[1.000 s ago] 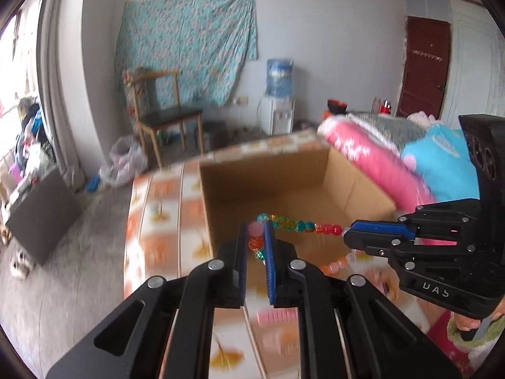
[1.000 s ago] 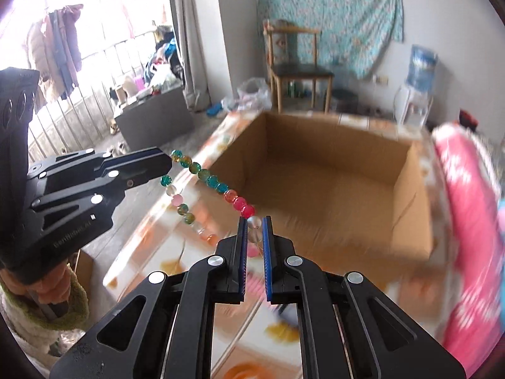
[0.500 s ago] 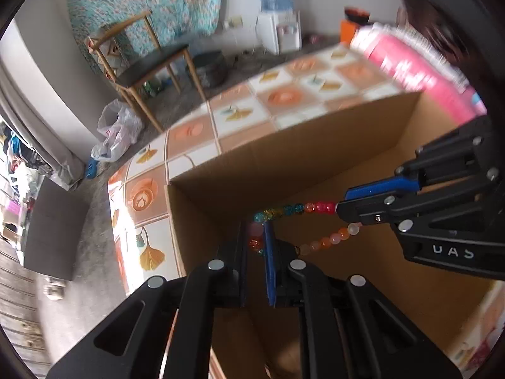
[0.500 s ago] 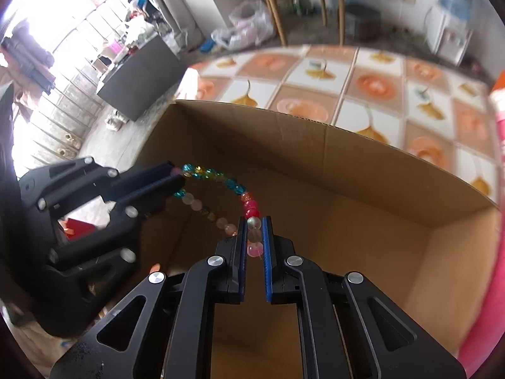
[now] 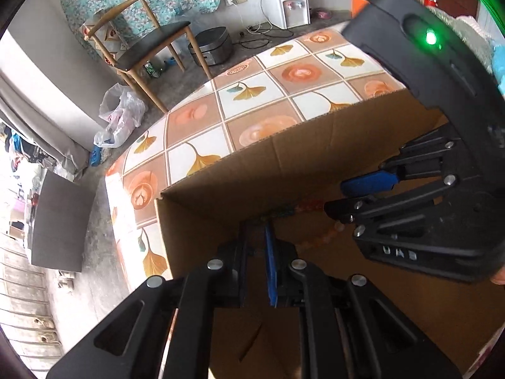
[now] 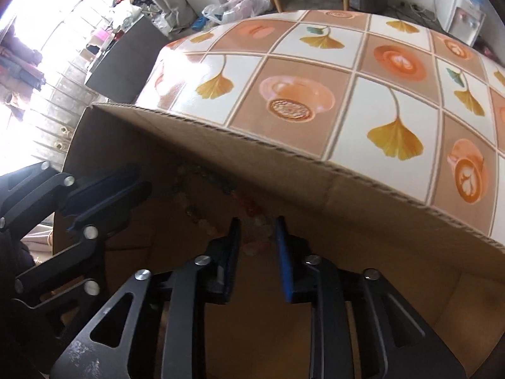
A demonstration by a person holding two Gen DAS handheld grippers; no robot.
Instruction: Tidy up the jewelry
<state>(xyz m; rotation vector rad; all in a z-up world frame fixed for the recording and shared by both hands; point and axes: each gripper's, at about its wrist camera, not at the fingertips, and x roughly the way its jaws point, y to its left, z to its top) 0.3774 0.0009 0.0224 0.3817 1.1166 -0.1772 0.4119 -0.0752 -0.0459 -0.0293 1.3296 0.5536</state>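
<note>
A string of coloured beads hangs in shadow inside an open cardboard box, stretched between both grippers. My left gripper is shut on one end of it, deep in the box's near corner. In the left wrist view my right gripper enters from the right. Its jaws are opening in the right wrist view, where the right gripper has blurred beads loose between its blue pads. The left gripper shows at the left, inside the box.
The box stands on a table with a ginkgo-leaf and coffee-cup tile cloth. Beyond the table are a wooden chair, a rice cooker, a water dispenser, a plastic bag and a grey cabinet.
Both grippers have sunk from above the box rim down inside it, carrying the beads. The right gripper's jaws, shut on the beads before, now stand apart.
</note>
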